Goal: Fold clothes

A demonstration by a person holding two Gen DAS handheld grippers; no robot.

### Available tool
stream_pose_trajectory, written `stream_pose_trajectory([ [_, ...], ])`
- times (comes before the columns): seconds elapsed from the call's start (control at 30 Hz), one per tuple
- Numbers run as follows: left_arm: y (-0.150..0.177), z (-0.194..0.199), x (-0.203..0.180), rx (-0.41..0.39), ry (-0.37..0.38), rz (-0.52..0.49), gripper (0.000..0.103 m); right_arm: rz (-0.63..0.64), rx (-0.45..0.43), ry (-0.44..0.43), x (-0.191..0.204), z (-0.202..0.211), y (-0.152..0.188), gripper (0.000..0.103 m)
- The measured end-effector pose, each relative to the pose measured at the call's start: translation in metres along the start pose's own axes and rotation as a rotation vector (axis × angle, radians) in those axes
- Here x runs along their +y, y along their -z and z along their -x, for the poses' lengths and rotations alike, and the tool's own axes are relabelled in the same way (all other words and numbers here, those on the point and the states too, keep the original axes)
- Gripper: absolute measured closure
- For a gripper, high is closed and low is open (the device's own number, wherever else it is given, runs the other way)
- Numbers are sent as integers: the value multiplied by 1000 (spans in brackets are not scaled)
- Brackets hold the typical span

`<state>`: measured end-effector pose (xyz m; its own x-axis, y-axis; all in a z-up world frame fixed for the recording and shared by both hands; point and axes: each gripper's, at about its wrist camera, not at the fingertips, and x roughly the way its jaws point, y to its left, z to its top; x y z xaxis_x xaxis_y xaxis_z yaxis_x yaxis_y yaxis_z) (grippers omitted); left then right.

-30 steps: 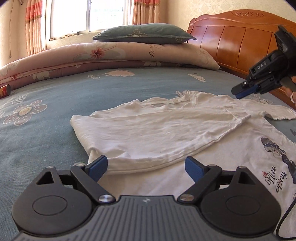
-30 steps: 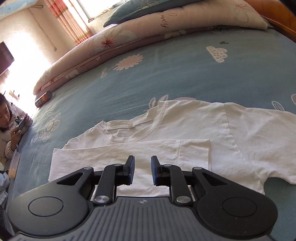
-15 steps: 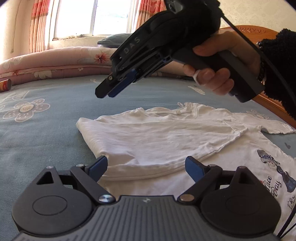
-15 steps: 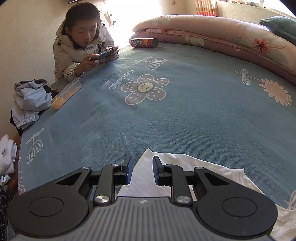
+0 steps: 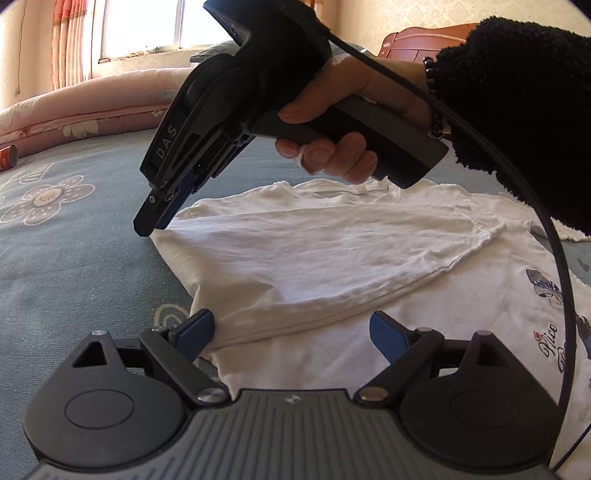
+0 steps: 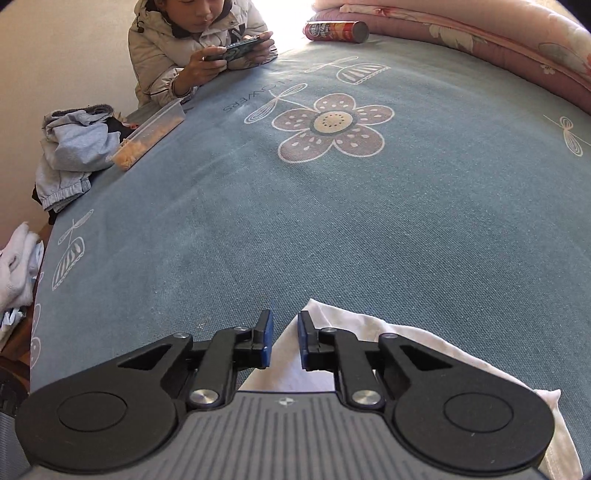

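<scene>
The left gripper [image 5: 291, 332] is spread wide, its left finger [image 5: 195, 328] at the folded hem of the white T-shirt [image 5: 314, 266], nothing clamped. Ahead of it, the right gripper [image 6: 283, 341], fingers narrowly parted, points down at the shirt's far-left corner on the blue bedsheet [image 6: 332, 221], which lies just beneath its tips.

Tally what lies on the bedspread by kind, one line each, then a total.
White T-shirt: 1
Snack can: 1
Clear food box: 1
Rolled quilt: 1
Total: 4
</scene>
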<state>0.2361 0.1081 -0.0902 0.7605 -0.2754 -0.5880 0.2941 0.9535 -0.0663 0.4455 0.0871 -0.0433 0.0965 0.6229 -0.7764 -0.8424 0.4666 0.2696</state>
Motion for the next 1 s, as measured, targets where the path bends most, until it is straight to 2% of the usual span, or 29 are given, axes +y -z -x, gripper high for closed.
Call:
stream_pose_trajectory([
  [0.13,0,2,-1,3,0,-7,12,-64,-62,114,-8,1,-2,88],
  [0.2,-1,4,0,0,2,-7,12,-89,-87,119,-7,11,1,87],
  [0.3,-4,12,20,-21,2,85,12,-32,-120,97,13,39,15,87],
  [0.37,-6,18,34,-36,2,148,12,11,-126,117,28,56,28,89],
  [0.53,-8,26,64,-64,-13,288,12,23,-87,115,49,73,59,92],
  [0.63,-5,27,78,-72,-37,354,12,9,-66,100,54,63,66,92],
  [0.8,-1,27,100,-84,-77,463,12,-15,2,134,56,21,75,93],
  [0.87,1,28,109,-88,-93,506,12,-30,-8,141,56,15,77,93],
  [1.0,5,28,127,-98,-125,593,12,-54,-44,144,58,29,75,92],
])
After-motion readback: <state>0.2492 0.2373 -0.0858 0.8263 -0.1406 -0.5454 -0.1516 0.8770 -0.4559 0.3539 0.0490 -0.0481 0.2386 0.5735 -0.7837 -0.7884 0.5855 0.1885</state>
